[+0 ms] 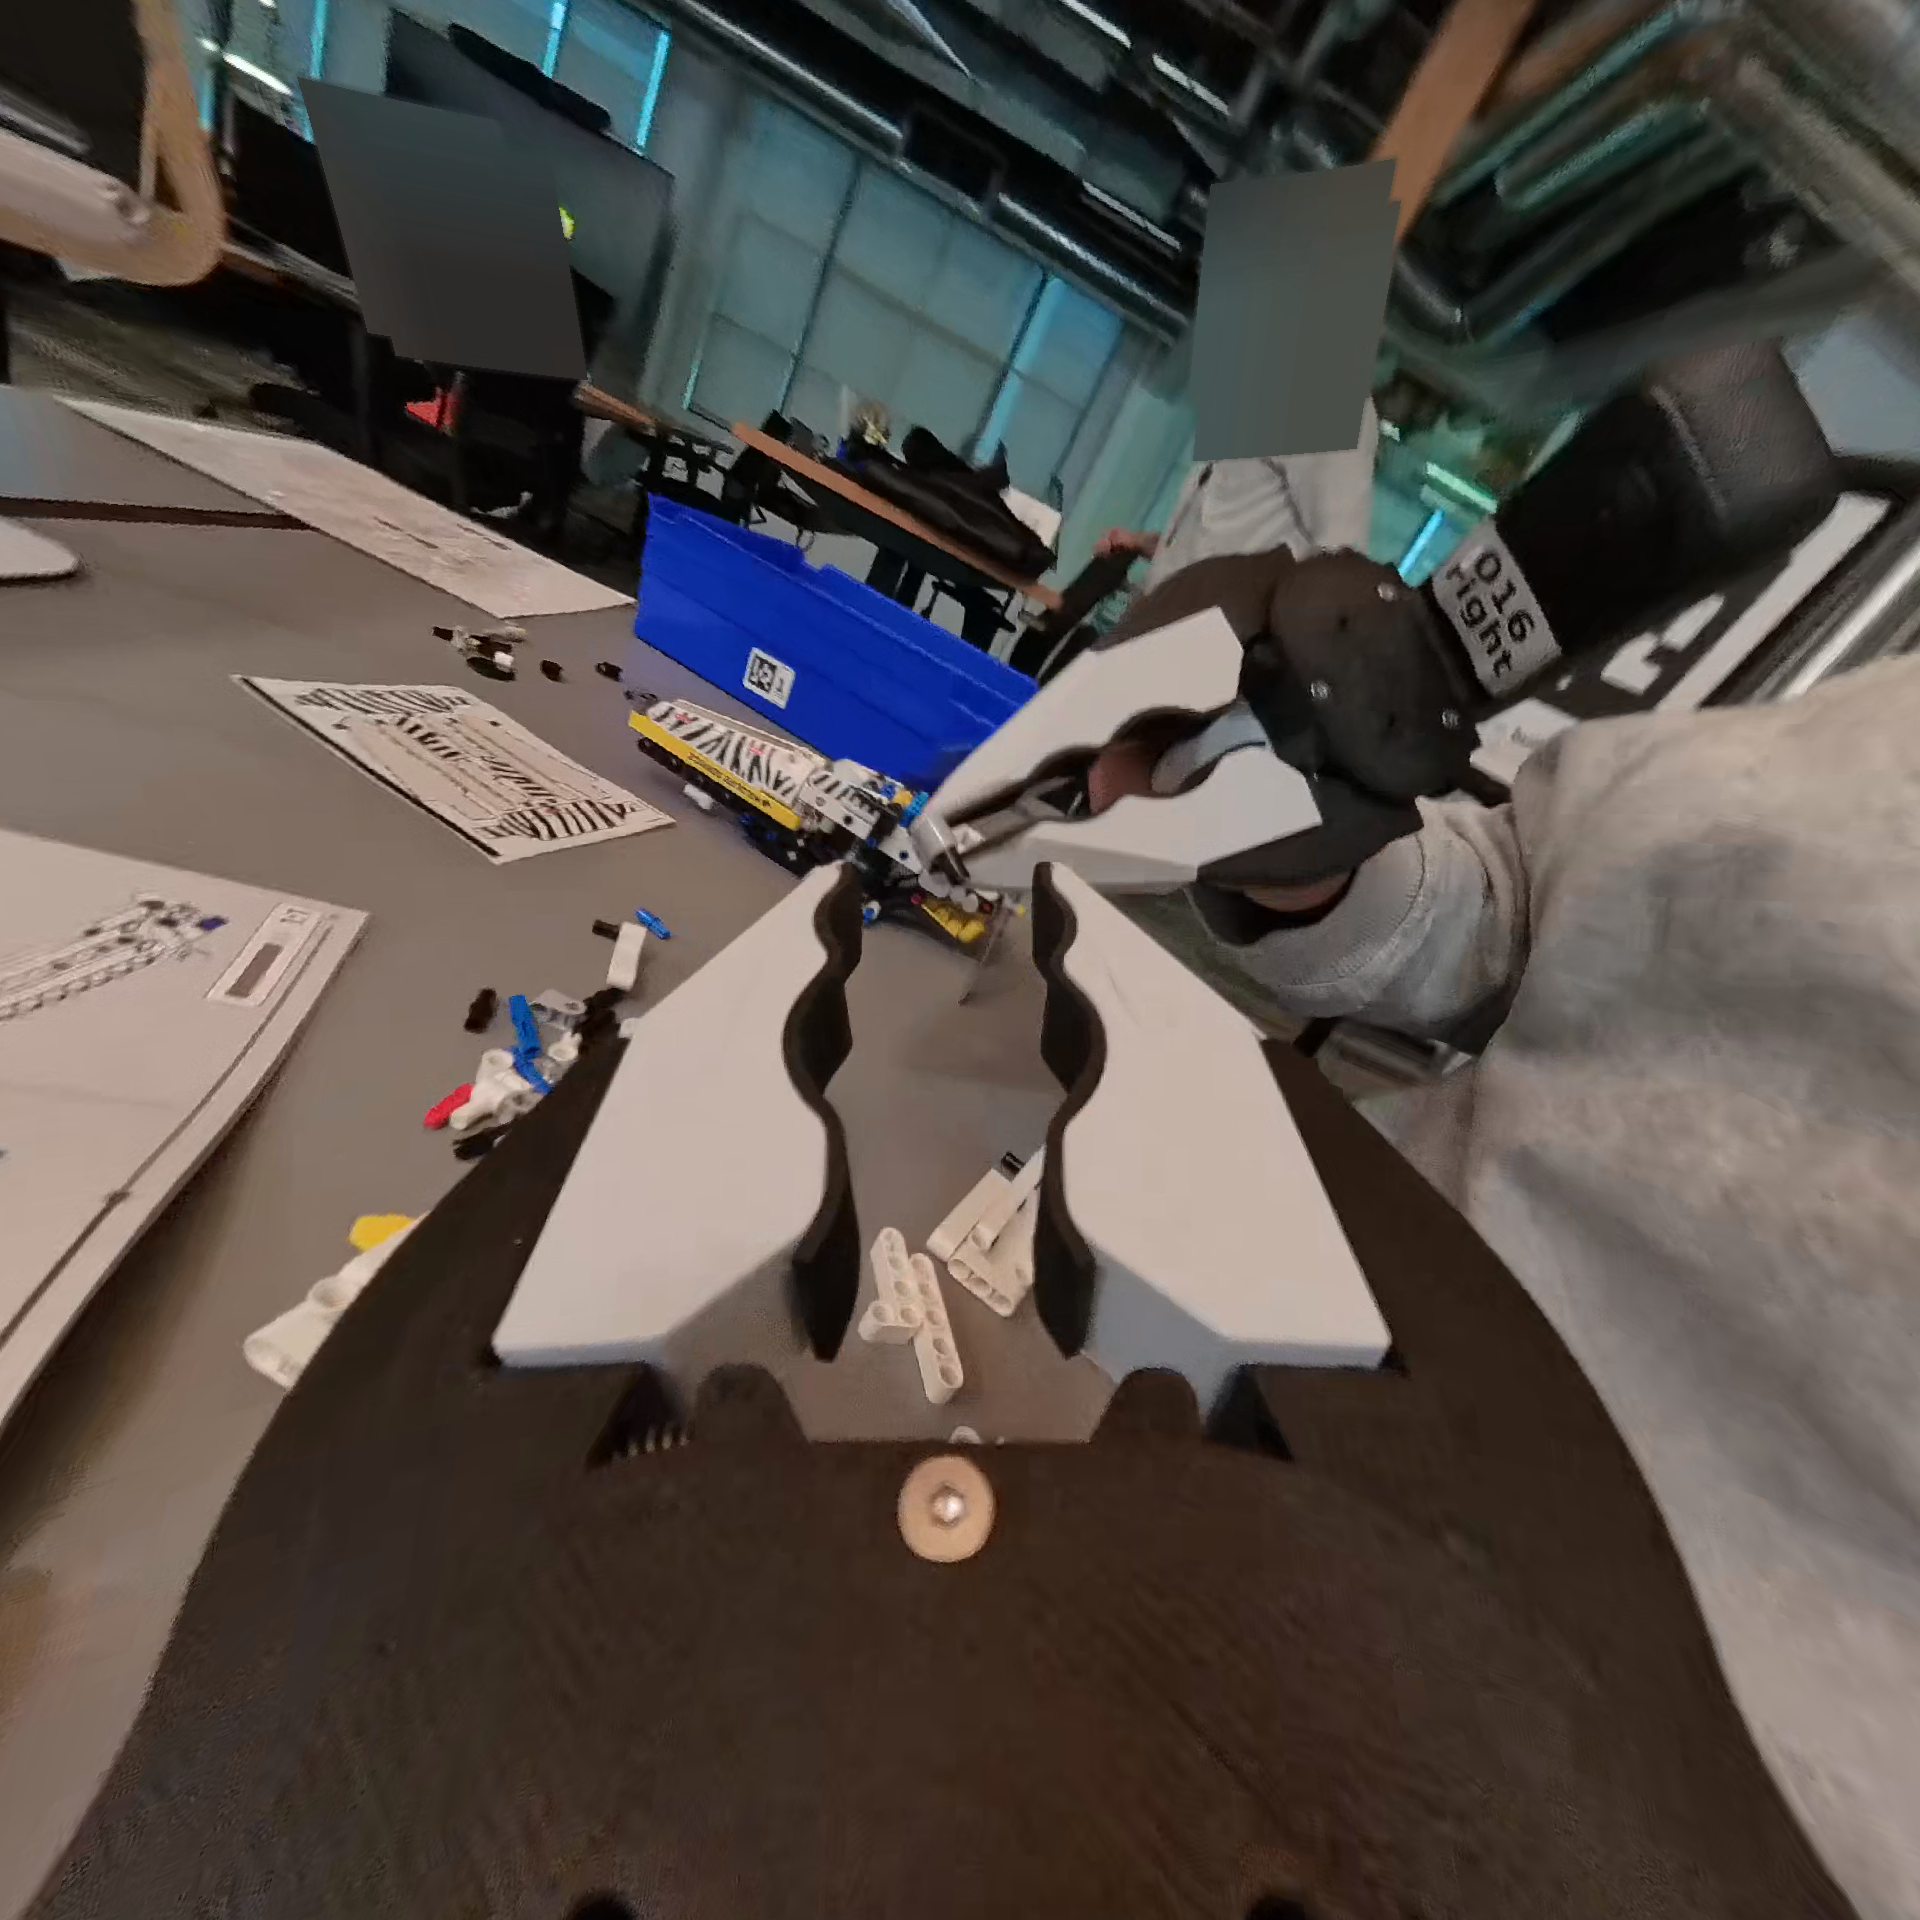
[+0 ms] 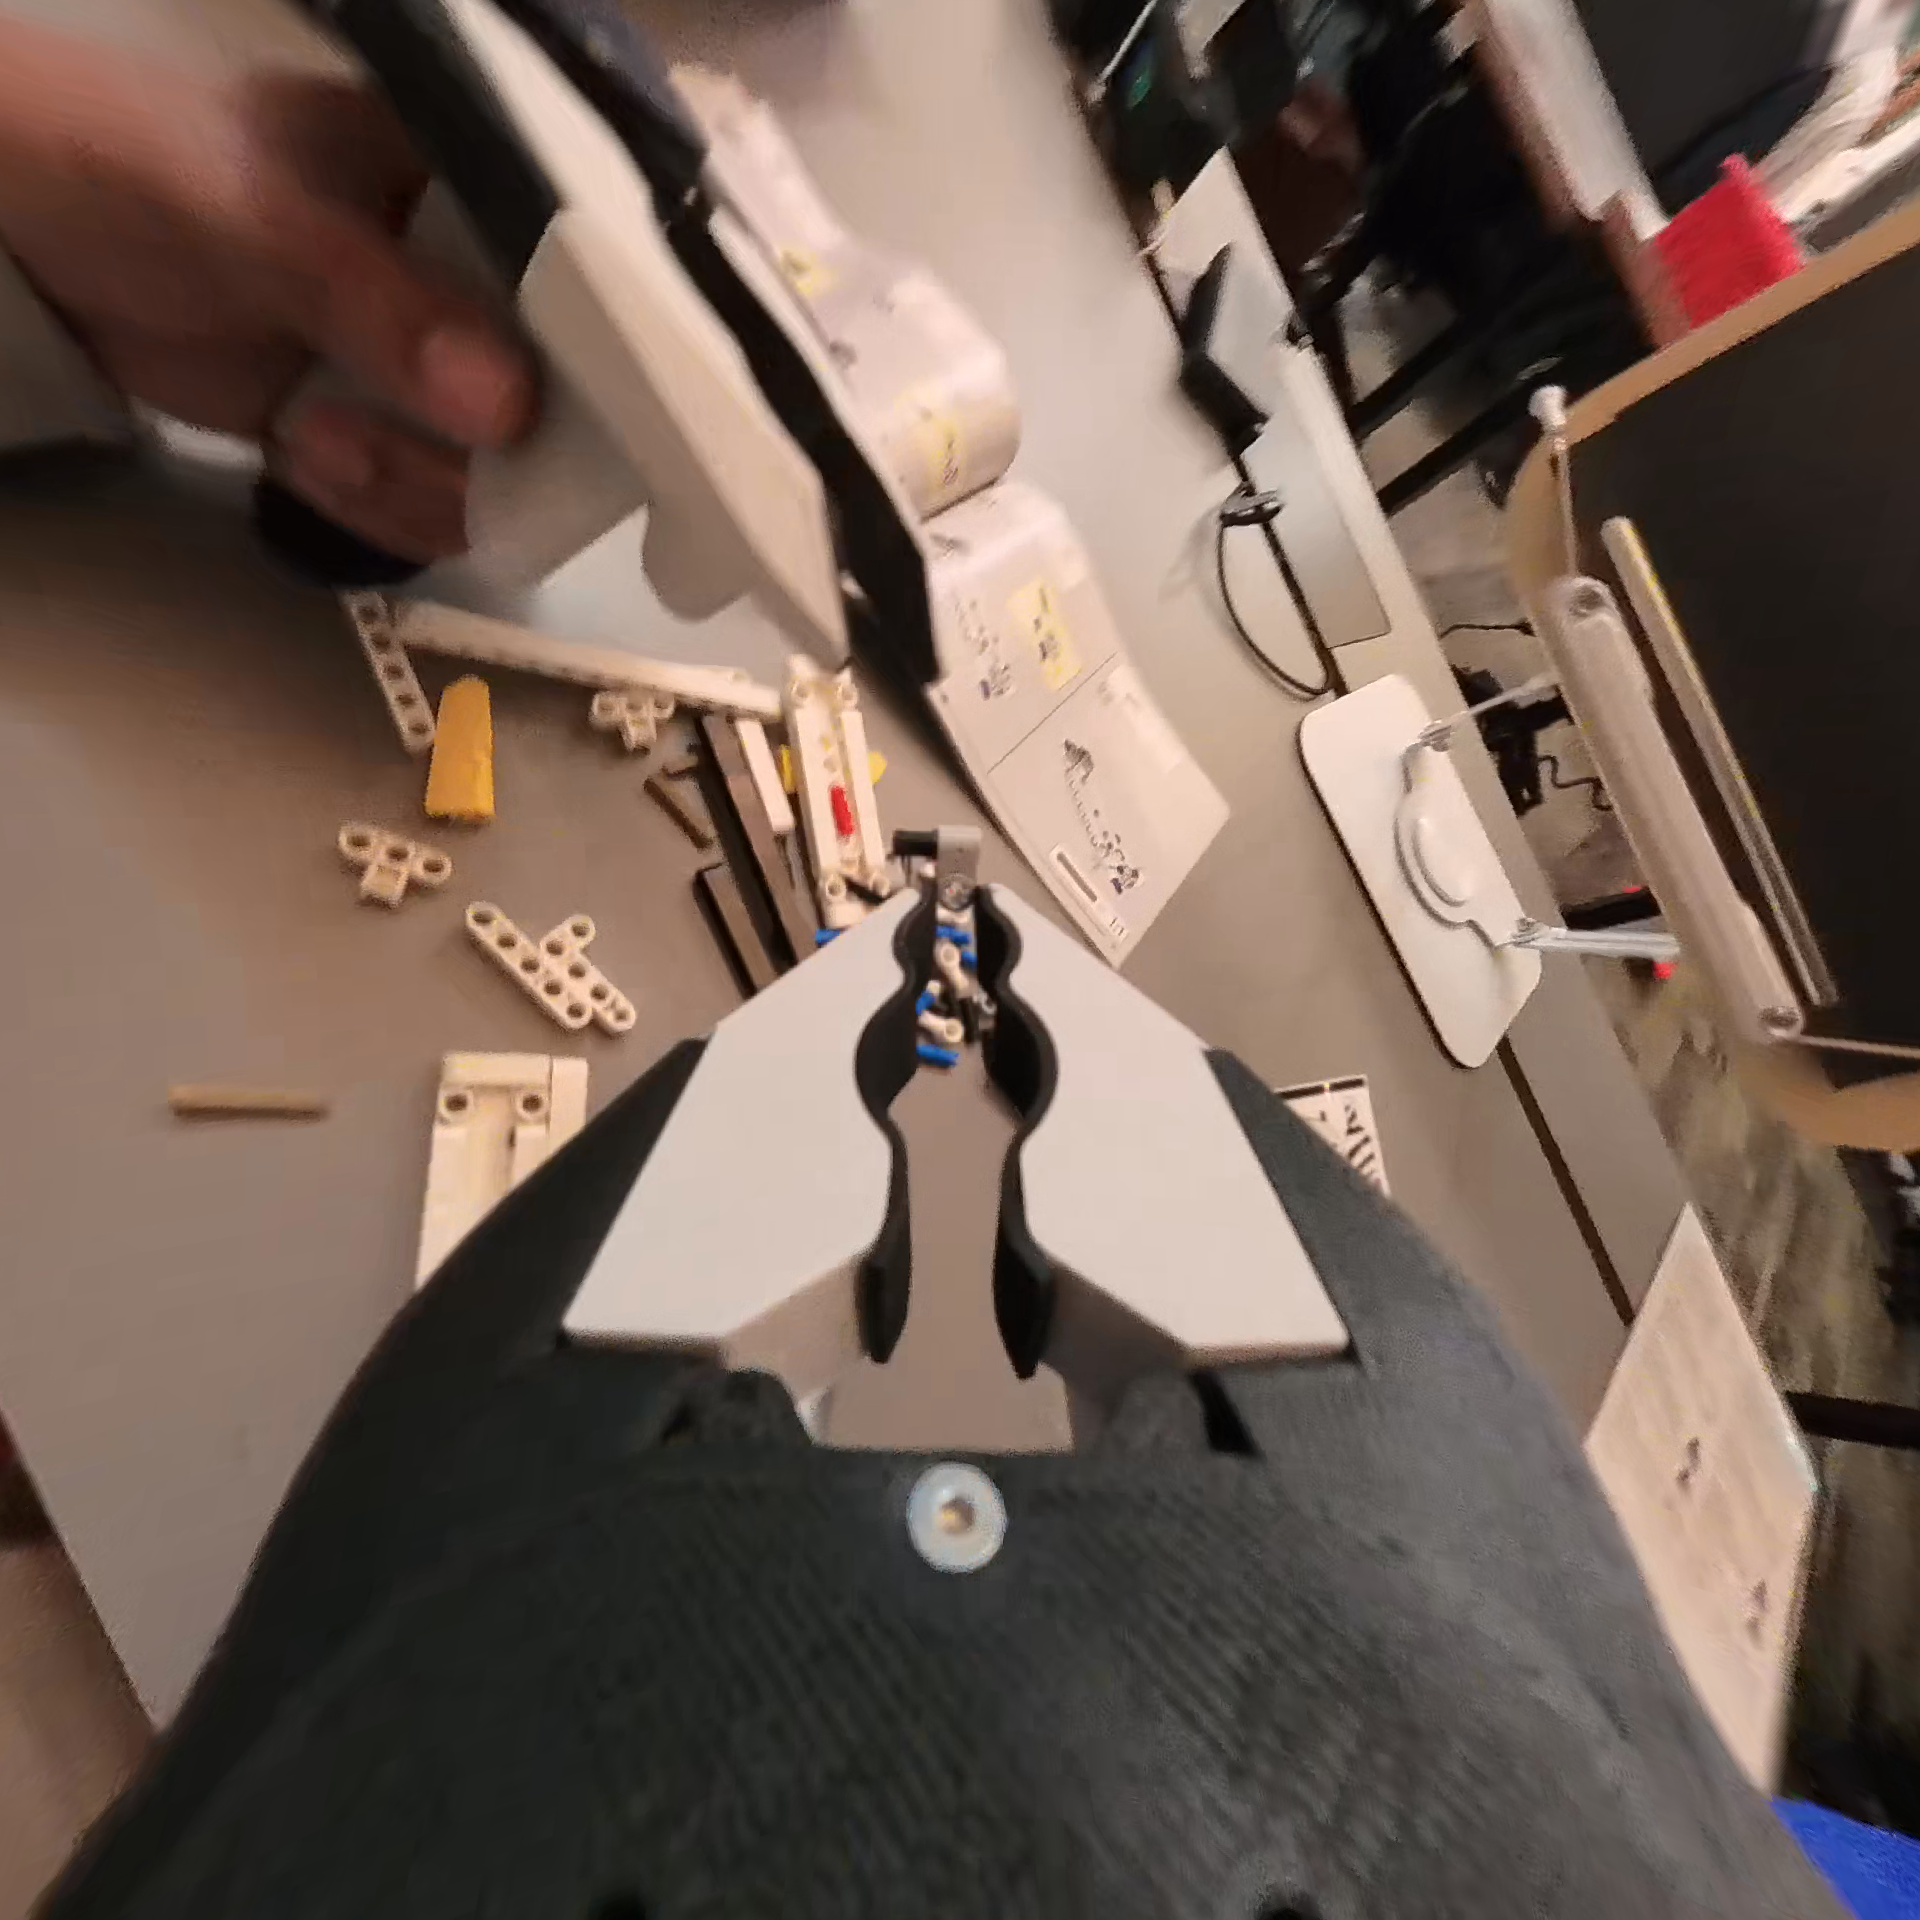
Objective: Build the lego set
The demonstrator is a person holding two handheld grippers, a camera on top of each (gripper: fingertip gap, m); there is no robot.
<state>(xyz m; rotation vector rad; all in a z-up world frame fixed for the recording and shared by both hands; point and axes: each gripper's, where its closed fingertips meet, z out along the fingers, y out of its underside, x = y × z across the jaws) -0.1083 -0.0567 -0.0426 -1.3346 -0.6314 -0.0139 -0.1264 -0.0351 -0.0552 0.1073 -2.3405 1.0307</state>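
Note:
The partly built Lego model (image 1: 748, 764), zebra-striped with a yellow side, lies on the grey table (image 1: 260, 644) just beyond my left gripper (image 1: 945, 894). That gripper is open and empty and hovers over loose white beams (image 1: 914, 1309). My right gripper (image 1: 951, 847) comes in from the right, its tips at the model's near end. In the right wrist view the right gripper (image 2: 956, 899) is shut on a small grey piece (image 2: 958, 847) that sticks out past its tips. The left gripper (image 2: 727, 416) shows blurred at the top left, held by a hand (image 2: 260, 291).
A blue bin (image 1: 831, 644) stands behind the model. A sticker sheet (image 1: 457, 758) and an instruction booklet (image 1: 125, 1039) lie at the left. Small loose pieces (image 1: 520, 1049) are scattered near my left finger. White beams (image 2: 551, 966), a yellow piece (image 2: 462, 748) and long dark parts (image 2: 748, 831) lie below the right gripper. Only a small space, under 4 cm, lies between the two pairs of fingers.

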